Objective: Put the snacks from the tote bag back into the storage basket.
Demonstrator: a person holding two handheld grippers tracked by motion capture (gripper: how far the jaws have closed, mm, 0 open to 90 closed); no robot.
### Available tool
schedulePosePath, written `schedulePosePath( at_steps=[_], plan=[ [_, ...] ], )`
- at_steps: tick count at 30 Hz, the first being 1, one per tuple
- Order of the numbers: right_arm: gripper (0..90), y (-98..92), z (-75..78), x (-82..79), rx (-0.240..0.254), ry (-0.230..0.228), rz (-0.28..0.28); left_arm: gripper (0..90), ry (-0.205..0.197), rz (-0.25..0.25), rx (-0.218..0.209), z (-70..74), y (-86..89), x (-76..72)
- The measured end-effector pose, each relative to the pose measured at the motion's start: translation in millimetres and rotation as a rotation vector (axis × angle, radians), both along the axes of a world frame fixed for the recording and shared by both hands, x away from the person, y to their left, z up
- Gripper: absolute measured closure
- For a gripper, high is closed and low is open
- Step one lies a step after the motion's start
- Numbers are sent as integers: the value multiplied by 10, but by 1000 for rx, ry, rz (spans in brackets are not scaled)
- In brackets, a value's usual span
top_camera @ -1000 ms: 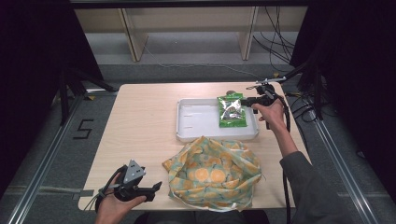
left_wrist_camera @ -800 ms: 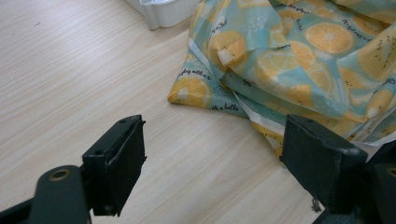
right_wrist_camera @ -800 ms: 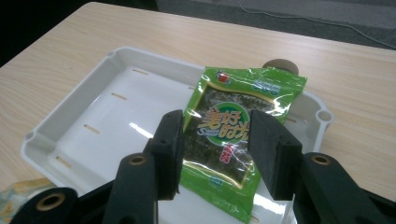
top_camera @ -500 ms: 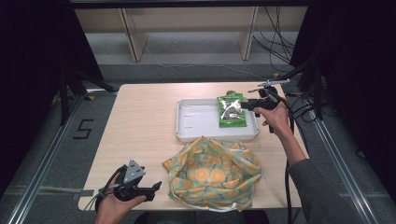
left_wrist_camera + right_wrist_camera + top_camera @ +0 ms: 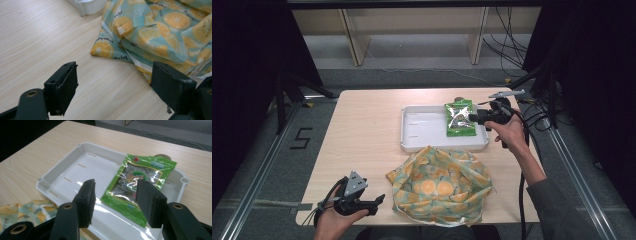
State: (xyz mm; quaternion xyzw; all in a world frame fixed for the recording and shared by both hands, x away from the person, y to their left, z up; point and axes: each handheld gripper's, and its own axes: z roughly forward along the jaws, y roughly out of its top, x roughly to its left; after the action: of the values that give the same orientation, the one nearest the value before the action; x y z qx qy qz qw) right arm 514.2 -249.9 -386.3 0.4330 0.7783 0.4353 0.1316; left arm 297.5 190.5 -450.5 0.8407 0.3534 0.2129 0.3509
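A green snack packet (image 5: 460, 119) (image 5: 136, 184) lies flat in the right half of a white tray (image 5: 422, 130) (image 5: 72, 167). My right gripper (image 5: 475, 119) (image 5: 115, 195) hovers at the tray's right edge, open, its jaws apart above the packet's near end and holding nothing. A crumpled cloth bag with an orange-slice print (image 5: 439, 185) (image 5: 160, 27) lies in front of the tray. My left gripper (image 5: 374, 202) (image 5: 115, 87) rests near the table's front left, open, just left of the bag's edge.
The wooden table (image 5: 362, 130) has bare room on its left half. A small round brown thing (image 5: 162, 156) peeks out behind the tray's far rim. Cables (image 5: 517, 55) trail on the floor at the back right. Metal rails (image 5: 257, 165) run along both sides.
My right gripper has drawn slightly back to the right from the packet, which now lies released in the tray. The left gripper has not moved.
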Motion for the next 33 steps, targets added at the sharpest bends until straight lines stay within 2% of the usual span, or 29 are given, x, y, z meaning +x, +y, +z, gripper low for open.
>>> schedulePosePath(
  at_steps=[1,2,3,4,6,7,8,9,11,13,15,16,18,19,20,23,24,27,28,30,31,32,33],
  plan=[
    [507,1,4,-15,-6,-2,3,211,1,0,0,0,0,-1],
    [505,20,10,-44,8,17,-7,211,0,1,0,-2,-1,-1],
    [500,11,2,-48,1,-8,12,211,3,5,-3,-4,-3,-4],
    [497,23,5,-71,8,5,8,211,9,17,-13,-7,-10,-13],
    [494,34,7,-111,29,19,10,211,0,3,-1,-1,-1,-3],
    [491,29,5,-114,21,5,16,211,1,2,-3,-1,-1,-3],
    [490,29,14,-136,23,15,15,211,1,2,-3,-1,-1,-3],
    [488,13,14,-141,7,-8,25,211,0,2,-2,0,-1,-2],
    [484,17,10,-178,23,11,21,211,1,3,-4,-1,-2,-4],
    [479,8,-8,-205,15,-3,27,211,0,4,-4,-1,0,-3],
    [478,-11,-6,-258,23,16,28,211,-9,-3,5,2,7,6],
    [478,-31,-9,-261,9,-6,35,211,-7,-1,2,0,6,5],
    [473,-45,-23,-311,17,6,35,211,1,7,-6,-4,-2,-4],
    [473,-47,-36,-323,20,-2,33,211,0,3,-2,0,0,-2],
    [472,-50,-39,-349,27,16,36,210,0,2,-2,1,0,-2],
    [468,-71,-58,-406,19,18,38,211,0,4,-2,-2,0,-2],
    [466,-92,-57,-409,-2,7,42,211,-2,2,-1,-1,1,0],
    [453,-99,-87,-447,4,-4,47,211,1,5,-3,-3,0,-2],
    [446,-106,-83,-461,-6,-2,49,211,0,5,-3,-2,0,-2],
    [430,-95,-94,-499,9,8,46,211,-1,4,-2,-2,2,-1],
    [421,-107,-95,-508,-7,-7,52,211,0,5,-3,-2,1,-2],
    [418,-93,-100,-527,13,0,39,211,0,5,-3,-2,1,-2],
    [413,-110,-95,-535,-2,-11,52,211,1,5,-3,-2,1,-2]
  ],
)
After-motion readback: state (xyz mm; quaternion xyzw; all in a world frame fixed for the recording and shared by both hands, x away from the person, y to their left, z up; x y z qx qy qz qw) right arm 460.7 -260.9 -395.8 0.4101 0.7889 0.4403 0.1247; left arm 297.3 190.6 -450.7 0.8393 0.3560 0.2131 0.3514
